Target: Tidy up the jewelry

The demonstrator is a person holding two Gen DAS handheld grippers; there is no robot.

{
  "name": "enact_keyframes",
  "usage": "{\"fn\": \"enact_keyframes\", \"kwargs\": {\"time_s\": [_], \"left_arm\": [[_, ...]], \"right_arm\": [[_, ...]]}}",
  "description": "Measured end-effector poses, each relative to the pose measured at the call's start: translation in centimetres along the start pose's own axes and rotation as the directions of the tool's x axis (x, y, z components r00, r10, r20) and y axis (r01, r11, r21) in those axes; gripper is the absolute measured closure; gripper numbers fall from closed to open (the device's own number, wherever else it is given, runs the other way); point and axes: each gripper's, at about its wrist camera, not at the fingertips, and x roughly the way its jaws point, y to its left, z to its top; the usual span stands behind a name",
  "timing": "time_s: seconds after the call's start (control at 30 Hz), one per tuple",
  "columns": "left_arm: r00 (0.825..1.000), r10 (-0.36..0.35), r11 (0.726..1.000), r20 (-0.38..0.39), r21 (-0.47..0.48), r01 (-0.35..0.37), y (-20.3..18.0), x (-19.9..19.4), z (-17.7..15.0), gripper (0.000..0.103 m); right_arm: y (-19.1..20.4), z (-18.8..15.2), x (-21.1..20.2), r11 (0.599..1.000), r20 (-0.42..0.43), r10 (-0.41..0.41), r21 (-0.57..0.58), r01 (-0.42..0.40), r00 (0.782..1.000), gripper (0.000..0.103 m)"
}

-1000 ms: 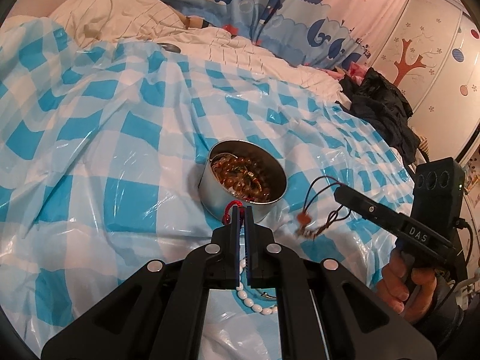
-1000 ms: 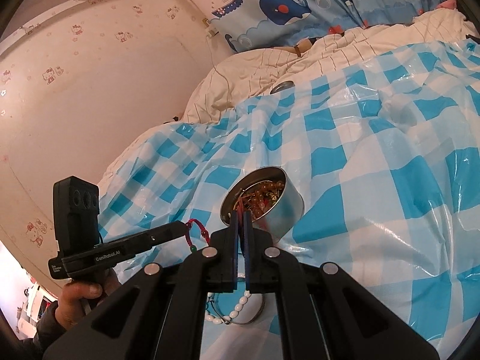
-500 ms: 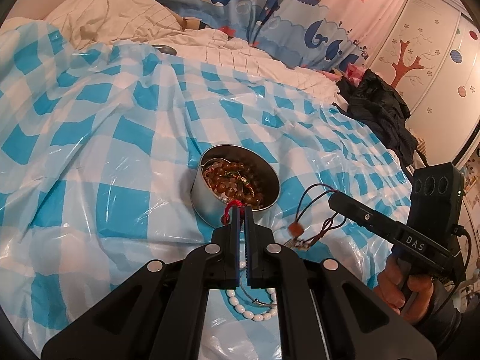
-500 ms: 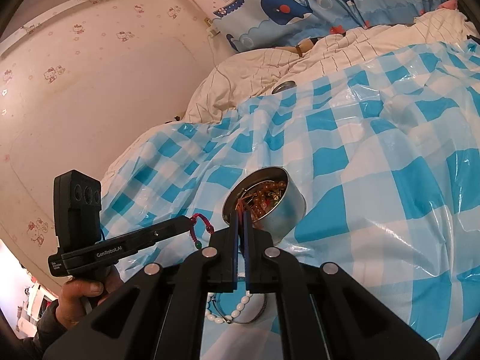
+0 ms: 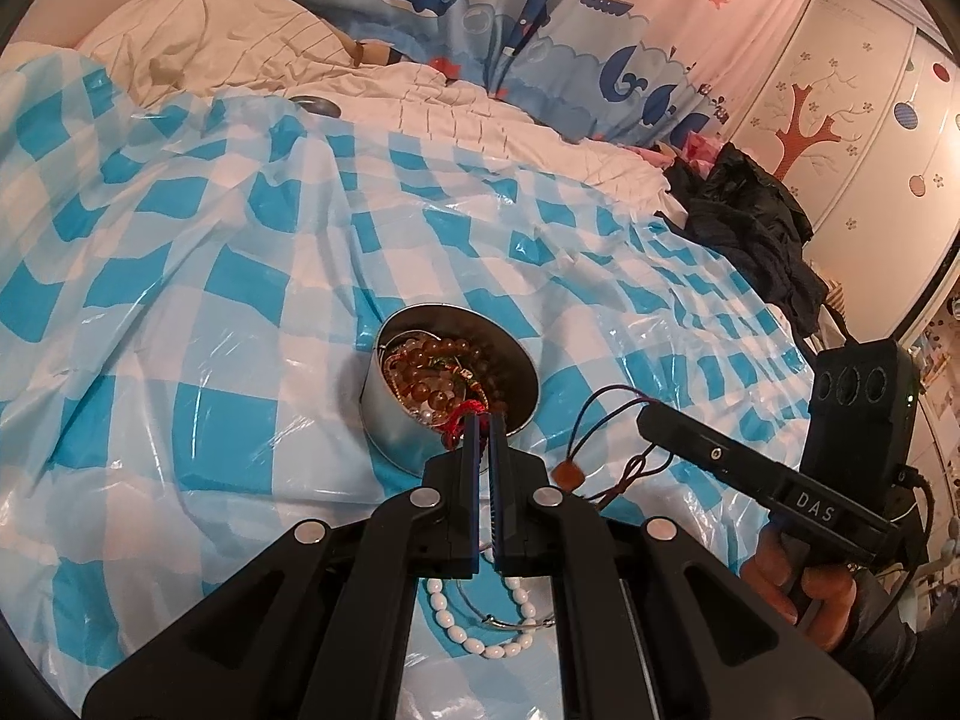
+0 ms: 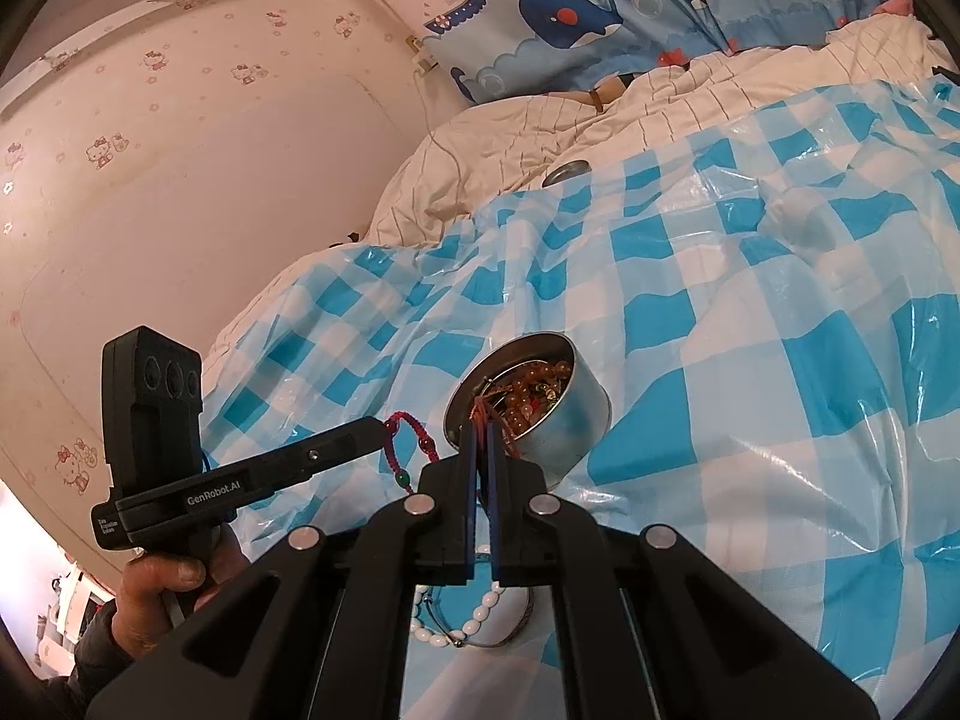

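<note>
Left gripper (image 5: pixel 485 420) pinches a limp red cord bracelet (image 6: pixel 414 444), right gripper (image 6: pixel 481 429) a light dark-corded pendant necklace (image 5: pixel 606 450), both closed by the cord just short of the tin (image 5: pixel 396 420).

Both wrist views look closely down at the round tin (image 5: pixel 450 384) from opposite sides.

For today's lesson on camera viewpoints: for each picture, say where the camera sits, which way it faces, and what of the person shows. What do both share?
Left wrist: on the left gripper, facing along its fingers to the round tin; the right gripper and right hand show.
Right wrist: on the right gripper, facing the tin; the left gripper and left hand show.
Shared: the tin, the white bead bracelet, the checked sheet.
</note>
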Motion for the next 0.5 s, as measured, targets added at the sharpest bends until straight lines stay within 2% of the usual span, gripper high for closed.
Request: {"fn": "enact_keyframes", "kwargs": {"time_s": [0.5], "left_arm": [[1.000, -0.003, 1.000, 0.000, 0.001, 0.003, -0.07, 0.07, 0.18, 0.101]], "right_arm": [[0.03, -0.17, 0.02, 1.000, -0.006, -0.001, 0.006, 0.001, 1.000, 0.099]]}}
